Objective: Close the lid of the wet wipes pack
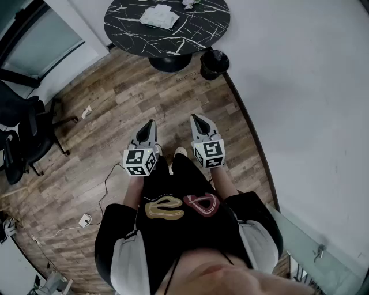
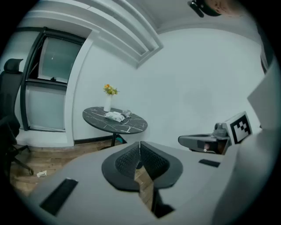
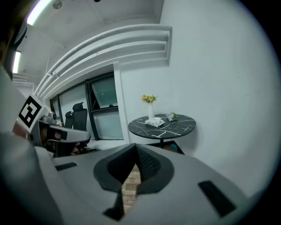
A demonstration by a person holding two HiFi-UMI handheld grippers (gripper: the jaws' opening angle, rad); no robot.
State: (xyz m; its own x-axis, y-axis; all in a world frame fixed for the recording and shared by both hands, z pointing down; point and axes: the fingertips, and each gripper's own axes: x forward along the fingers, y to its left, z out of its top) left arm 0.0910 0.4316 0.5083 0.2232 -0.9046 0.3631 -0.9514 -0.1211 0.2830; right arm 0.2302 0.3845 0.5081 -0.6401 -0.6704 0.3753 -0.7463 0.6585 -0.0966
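Observation:
The wet wipes pack [image 1: 158, 17] is a white soft pack lying on a round black marble table [image 1: 202, 29] far ahead of me; its lid is too small to make out. The left gripper view has the wipes pack [image 2: 115, 116] on the table [image 2: 131, 125], and the right gripper view has the pack [image 3: 154, 122] too. My left gripper [image 1: 151, 123] and right gripper [image 1: 195, 117] are held side by side over the wood floor, well short of the table. Both are shut and hold nothing.
A vase of flowers [image 2: 107, 103] and a small crumpled object [image 3: 171, 117] share the table. A black bin [image 1: 214, 62] stands by the table's foot at the white wall. An office chair [image 1: 23, 135] is at left. A paper scrap [image 1: 86, 112] and a cable with plug [image 1: 85, 219] lie on the floor.

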